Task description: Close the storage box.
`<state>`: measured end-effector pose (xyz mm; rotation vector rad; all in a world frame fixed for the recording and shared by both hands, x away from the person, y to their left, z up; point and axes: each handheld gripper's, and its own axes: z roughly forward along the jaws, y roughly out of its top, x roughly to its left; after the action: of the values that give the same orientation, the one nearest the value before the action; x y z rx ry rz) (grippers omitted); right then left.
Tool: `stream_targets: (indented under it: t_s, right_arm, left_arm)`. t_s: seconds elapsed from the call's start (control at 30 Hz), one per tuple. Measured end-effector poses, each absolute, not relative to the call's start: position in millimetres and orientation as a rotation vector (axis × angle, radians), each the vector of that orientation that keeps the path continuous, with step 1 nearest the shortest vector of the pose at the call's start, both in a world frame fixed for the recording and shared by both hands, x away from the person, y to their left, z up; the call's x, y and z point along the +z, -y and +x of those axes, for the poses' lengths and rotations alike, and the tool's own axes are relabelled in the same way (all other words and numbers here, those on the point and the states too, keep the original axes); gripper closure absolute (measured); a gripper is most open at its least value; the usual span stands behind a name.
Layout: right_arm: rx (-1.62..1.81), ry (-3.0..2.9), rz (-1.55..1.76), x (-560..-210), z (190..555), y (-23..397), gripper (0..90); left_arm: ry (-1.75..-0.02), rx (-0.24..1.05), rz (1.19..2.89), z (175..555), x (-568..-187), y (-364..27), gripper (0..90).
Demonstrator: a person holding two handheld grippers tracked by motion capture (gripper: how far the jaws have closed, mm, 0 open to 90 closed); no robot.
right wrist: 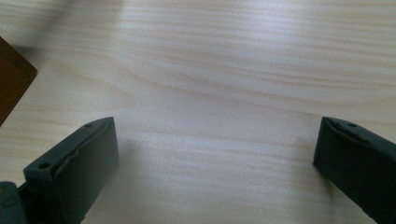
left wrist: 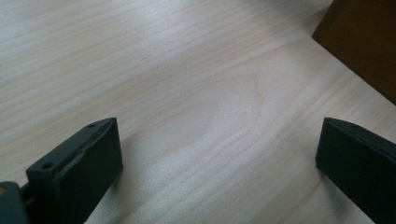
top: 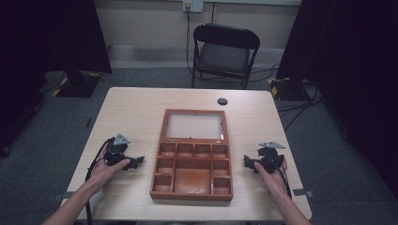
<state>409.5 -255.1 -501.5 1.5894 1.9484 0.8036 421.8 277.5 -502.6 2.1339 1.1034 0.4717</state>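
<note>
A brown wooden box (top: 193, 171) lies open in the middle of the table, its glass-paned lid (top: 194, 125) folded back flat and its compartments bare. My left gripper (top: 137, 162) rests on the table left of the box, pointing toward it, jaws wide apart with nothing between them. My right gripper (top: 247, 162) sits on the table right of the box, also pointing at it and open. In the left gripper view a corner of the box (left wrist: 364, 42) shows at upper right beyond my left gripper (left wrist: 219, 154). The right gripper view has my right gripper (right wrist: 215, 151) over bare wood, the box's corner (right wrist: 11, 79) at left.
The light wooden table (top: 136, 112) carries a small dark round cap (top: 222, 101) near its far edge. A black folding chair (top: 224, 54) stands behind the table. Dark curtains and stands flank the back, with cables on the floor at right.
</note>
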Motion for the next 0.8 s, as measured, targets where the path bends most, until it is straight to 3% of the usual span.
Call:
stream_targets:
  t_s: [0.13, 0.33, 0.4, 0.47, 0.8]
  right_arm:
    - [0.801, -1.943, 1.594, -501, 409, 255, 0.0]
    - [0.797, -1.95, 1.59, -501, 409, 251, 1.1]
    - [0.806, -1.96, 1.577, -499, 409, 250, 8.0]
    - [0.817, -1.96, 1.577, -497, 409, 250, 15.3]
    - [0.886, -1.983, 1.565, -487, 411, 246, 14.6]
  left_arm:
    - [-1.126, 0.46, 2.127, 422, -502, -276, 0.4]
    - [-1.136, 0.46, 2.133, 422, -498, -275, 10.1]
    - [-1.144, 0.463, 2.12, 422, -496, -275, 17.0]
    - [-1.143, 0.442, 2.119, 423, -496, -275, 16.3]
    - [-1.153, 0.406, 2.067, 425, -485, -271, 19.8]
